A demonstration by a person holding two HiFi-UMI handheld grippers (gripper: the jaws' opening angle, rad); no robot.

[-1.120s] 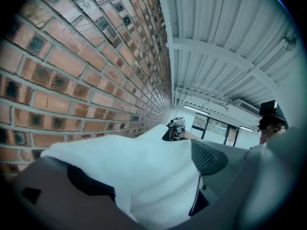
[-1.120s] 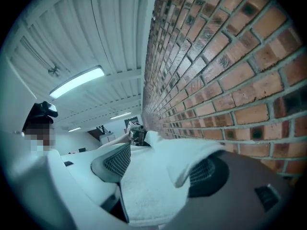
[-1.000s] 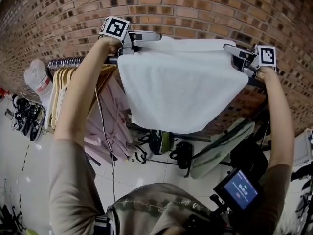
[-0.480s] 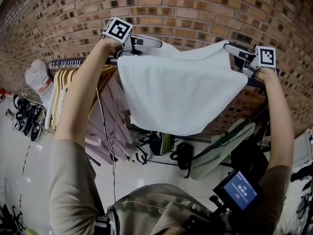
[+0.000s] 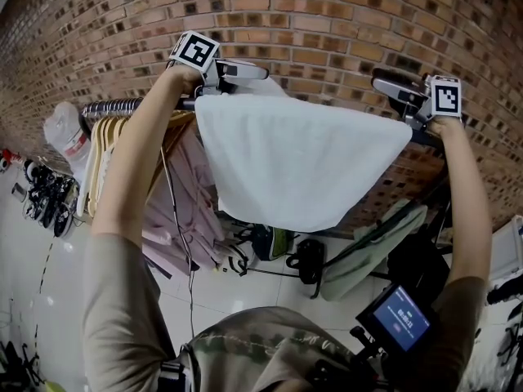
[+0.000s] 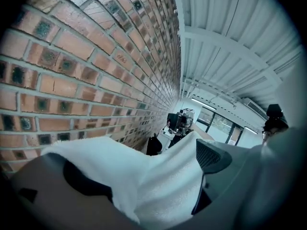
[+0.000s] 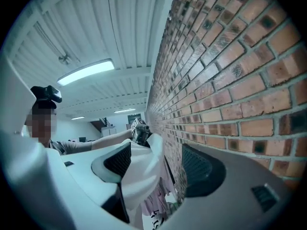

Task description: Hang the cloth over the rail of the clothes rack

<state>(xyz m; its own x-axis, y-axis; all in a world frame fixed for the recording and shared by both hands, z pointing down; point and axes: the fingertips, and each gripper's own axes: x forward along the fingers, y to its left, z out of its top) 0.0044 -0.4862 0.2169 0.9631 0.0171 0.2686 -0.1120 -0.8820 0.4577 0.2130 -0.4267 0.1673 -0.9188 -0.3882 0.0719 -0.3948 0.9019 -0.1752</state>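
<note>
The white cloth [image 5: 302, 162] hangs draped over the rack's rail [image 5: 114, 103], its top edge level along the bar. My left gripper [image 5: 260, 70] sits above the cloth's left corner, jaws spread wide. In the left gripper view a fold of cloth [image 6: 144, 166] still lies between the pads of that gripper [image 6: 153, 176]. My right gripper [image 5: 380, 80] stands open above the right corner. In the right gripper view the cloth [image 7: 139, 176] rests against the left pad only, with a gap across that gripper [image 7: 156, 164].
A brick wall [image 5: 327, 23] stands close behind the rail. Hangers with pink garments [image 5: 184, 194] crowd the rail's left part. Bags [image 5: 306, 260] and shoes [image 5: 41, 202] lie on the tiled floor below. A device with a small screen [image 5: 396, 317] hangs at my chest.
The cloth's raised top edge has dropped onto the rail and away from the right gripper. Both grippers have opened; the left still has a fold between its jaws.
</note>
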